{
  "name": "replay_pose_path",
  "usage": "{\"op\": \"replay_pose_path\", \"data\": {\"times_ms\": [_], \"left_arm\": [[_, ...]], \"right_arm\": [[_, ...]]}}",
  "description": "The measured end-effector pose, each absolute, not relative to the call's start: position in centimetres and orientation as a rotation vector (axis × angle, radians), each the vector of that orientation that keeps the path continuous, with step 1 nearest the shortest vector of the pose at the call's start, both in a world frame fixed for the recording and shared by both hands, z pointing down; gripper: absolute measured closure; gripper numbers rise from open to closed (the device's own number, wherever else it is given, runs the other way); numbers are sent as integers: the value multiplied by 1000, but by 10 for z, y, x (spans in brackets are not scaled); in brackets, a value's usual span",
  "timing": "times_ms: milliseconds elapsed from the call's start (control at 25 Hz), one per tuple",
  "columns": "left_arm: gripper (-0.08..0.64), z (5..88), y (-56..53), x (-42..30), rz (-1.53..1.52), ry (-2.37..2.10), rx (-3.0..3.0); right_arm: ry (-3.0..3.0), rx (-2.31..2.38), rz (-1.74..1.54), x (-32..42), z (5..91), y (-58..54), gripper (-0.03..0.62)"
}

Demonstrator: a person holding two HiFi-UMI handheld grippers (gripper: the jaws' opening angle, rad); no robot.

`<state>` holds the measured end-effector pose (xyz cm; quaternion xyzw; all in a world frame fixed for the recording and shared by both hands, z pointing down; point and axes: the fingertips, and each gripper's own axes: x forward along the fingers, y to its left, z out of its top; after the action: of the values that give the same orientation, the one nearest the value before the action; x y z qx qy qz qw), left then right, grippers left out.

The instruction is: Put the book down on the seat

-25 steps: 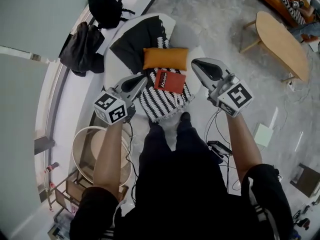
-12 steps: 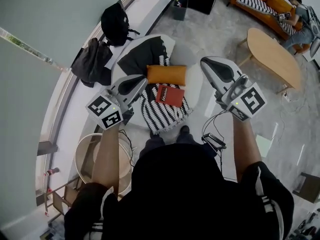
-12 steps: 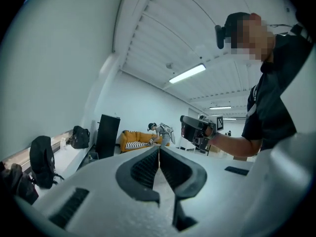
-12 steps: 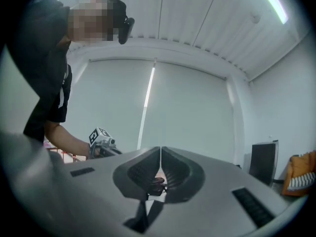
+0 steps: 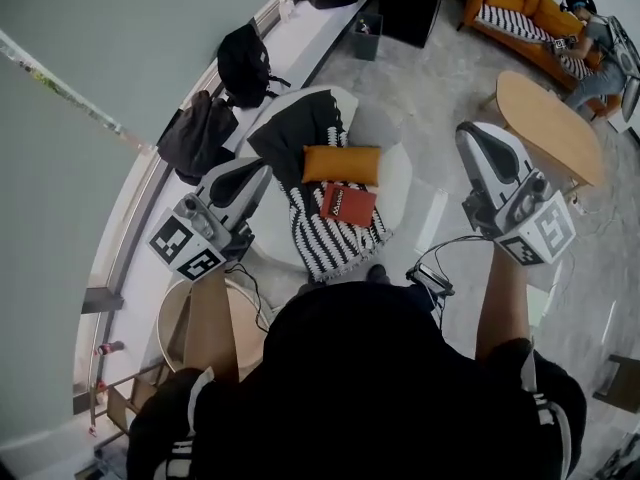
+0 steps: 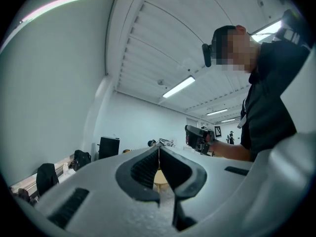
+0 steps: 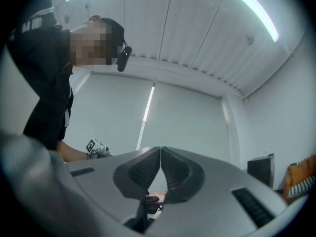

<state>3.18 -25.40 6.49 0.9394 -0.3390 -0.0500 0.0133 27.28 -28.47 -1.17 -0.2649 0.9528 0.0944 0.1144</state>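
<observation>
We find the book (image 5: pixel 347 204) lying flat on the seat (image 5: pixel 396 170), touching neither tool, so placement appears complete. The left gripper (image 5: pixel 260 169) and right gripper (image 5: pixel 470 132) are pressed together, empty, and held clear on either side.

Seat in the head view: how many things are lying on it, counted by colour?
Orange cushion: 1
Red book: 1
Black-and-white blanket: 1
Total: 3

Orange cushion (image 5: pixel 341 164), lying on a black-and-white striped throw (image 5: pixel 335 230). Black backpack (image 5: pixel 247 65) and dark bag (image 5: pixel 199 136), near each other along the window ledge. Oval wooden table (image 5: pixel 548 126). Orange sofa (image 5: pixel 520 8), far corner. Black cabinet (image 5: pixel 410 3).
</observation>
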Motion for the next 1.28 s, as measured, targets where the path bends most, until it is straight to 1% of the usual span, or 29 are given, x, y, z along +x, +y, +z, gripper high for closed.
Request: {"op": "replay_pose_path", "data": {"times_ms": [280, 520, 1280], "left_arm": [[532, 34, -235, 18, -258, -1098, 2972], [532, 39, -243, 19, -265, -1096, 2971], [532, 52, -265, 38, -221, -997, 2972]], "right_arm": [[2742, -815, 288, 298, -22, -274, 563], [2738, -809, 240, 304, -12, -278, 563], [2868, -657, 134, 273, 14, -289, 565]]}}
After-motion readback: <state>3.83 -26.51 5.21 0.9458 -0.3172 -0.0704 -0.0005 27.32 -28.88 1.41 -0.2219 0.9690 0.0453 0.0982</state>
